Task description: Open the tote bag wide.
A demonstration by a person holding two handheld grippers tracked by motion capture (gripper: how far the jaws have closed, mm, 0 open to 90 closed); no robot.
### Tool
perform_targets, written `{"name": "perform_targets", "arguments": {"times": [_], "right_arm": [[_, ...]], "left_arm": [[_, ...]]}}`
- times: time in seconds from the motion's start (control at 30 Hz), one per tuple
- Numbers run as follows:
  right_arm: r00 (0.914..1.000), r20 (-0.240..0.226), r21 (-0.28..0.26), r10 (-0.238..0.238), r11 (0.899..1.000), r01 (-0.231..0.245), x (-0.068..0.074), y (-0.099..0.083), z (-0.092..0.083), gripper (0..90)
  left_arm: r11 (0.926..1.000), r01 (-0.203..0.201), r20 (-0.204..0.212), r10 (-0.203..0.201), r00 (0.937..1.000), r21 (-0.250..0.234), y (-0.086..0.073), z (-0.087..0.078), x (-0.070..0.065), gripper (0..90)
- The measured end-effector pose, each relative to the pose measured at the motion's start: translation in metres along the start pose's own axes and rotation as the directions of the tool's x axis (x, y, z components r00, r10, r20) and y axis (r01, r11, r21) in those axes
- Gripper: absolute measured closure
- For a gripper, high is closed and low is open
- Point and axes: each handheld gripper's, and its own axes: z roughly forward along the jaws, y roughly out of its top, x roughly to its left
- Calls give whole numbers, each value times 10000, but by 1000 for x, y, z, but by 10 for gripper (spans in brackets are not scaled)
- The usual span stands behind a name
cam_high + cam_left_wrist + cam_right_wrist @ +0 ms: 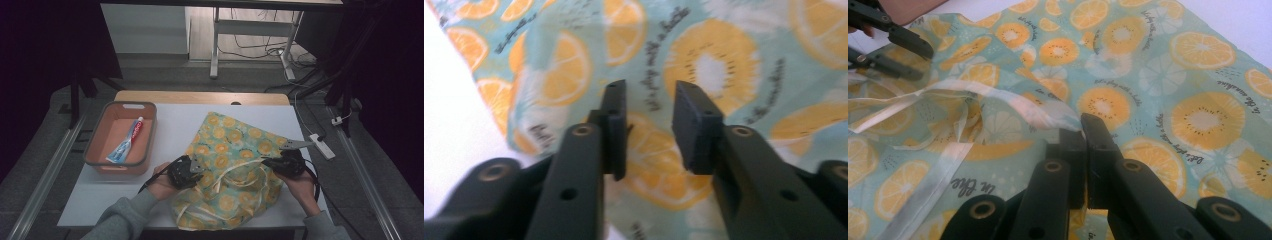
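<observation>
High view shows one fruit-print bag (232, 165) lying across the lower middle of the white bench (175, 120), with a hand and tool at each of its lower edges. Right tool (1083, 131), at lower right in that view, has its jaws pressed together on a fold of the bag's rim, the cloth pinched between the pads. Left tool (650, 107), at lower left, hangs just over the print with a clear gap between its jaws and nothing caught in them. One risk, as I judge it: the left jaws could close on a single layer or on the pale strap (923, 100) instead of the rim, so the mouth would not open. Another is that thin cloth slips from the right pinch if pulled hard. Counted: one bag, one tray (100, 131) at middle left, one toothpaste tube (127, 140) lying in it, two tools.
</observation>
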Motion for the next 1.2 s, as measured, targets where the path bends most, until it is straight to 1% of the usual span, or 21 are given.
{"name": "perform_targets", "arguments": {"times": [0.1,0.13,0.17,0.2,0.27,0.33,0.47,0.53,0.57,0.6,0.63,0.67,0.7,0.77,0.8,0.83,0.9,1.0,1.07,1.13,1.2], "right_arm": [[10000,11,-5,14,10000,-14,0,0,0,878],[10000,17,0,15,10000,-15,-1,0,0,878],[10000,20,-1,35,10000,-35,-1,-1,0,878],[10000,20,-1,35,10000,-35,-1,-1,0,878],[10000,28,-8,45,10000,-45,-2,-1,0,878],[10000,28,18,69,10000,-70,-2,-1,0,877],[10000,18,42,71,10000,-71,-2,-2,1,878],[10000,15,40,84,10000,-84,-2,-2,1,878],[10000,14,41,84,10000,-85,-2,-2,1,878],[10000,14,41,84,10000,-85,-2,-2,1,878],[10000,12,49,75,10000,-75,-2,-2,2,878],[10000,12,49,75,10000,-75,-2,-2,2,878],[10000,9,52,70,10000,-71,-2,-2,2,878],[10000,11,38,55,10000,-55,-2,-2,1,878],[10000,10,16,70,10000,-70,-2,-1,0,877],[10000,13,-4,77,10000,-77,-2,-1,-1,878],[9999,-3,-42,102,9999,-102,-3,-1,-2,878],[9999,-118,-180,118,9998,-120,-3,1,-6,878],[9998,-180,-223,78,9997,-82,-3,3,-7,878],[9996,-298,-336,17,9994,-27,-1,6,-10,878],[9990,-441,-487,-88,9988,67,3,9,-13,878]], "left_arm": [[9995,216,195,-211,9996,-245,-1,-5,1,726],[9987,203,188,-194,9996,-473,0,-8,-1,693],[9968,219,326,-195,9993,-764,2,-12,-4,543],[9954,214,515,-166,9985,-931,4,-16,-6,543],[9913,183,1015,-50,9948,-1302,10,-23,-14,445],[9876,108,1546,137,9879,-1567,16,-28,-25,350],[9874,-202,2175,545,9745,-1568,24,-28,-44,212],[9903,-404,2047,674,9765,-1333,27,-22,-51,168],[9914,-481,1904,710,9791,-1221,28,-19,-53,170],[9929,-547,1578,710,9849,-1054,29,-14,-56,170],[9947,-639,1132,728,9909,-804,30,-8,-58,237],[9950,-662,999,735,9923,-745,30,-5,-59,237],[9949,-733,938,796,9924,-686,30,-1,-59,301],[9933,-1003,653,1040,9924,-573,28,2,-57,556],[9936,-987,604,1020,9929,-553,27,2,-55,663],[9943,-872,636,911,9938,-615,27,-1,-51,748],[9945,-612,635,667,9957,-845,26,-8,-42,849],[9882,-125,463,198,9987,-1526,29,-29,-24,880],[9792,186,195,-149,9997,-2021,33,-44,-10,881],[9686,424,-336,-522,9981,-2451,38,-55,5,881],[9607,742,-432,-889,9951,-2676,41,-58,17,882]]}}
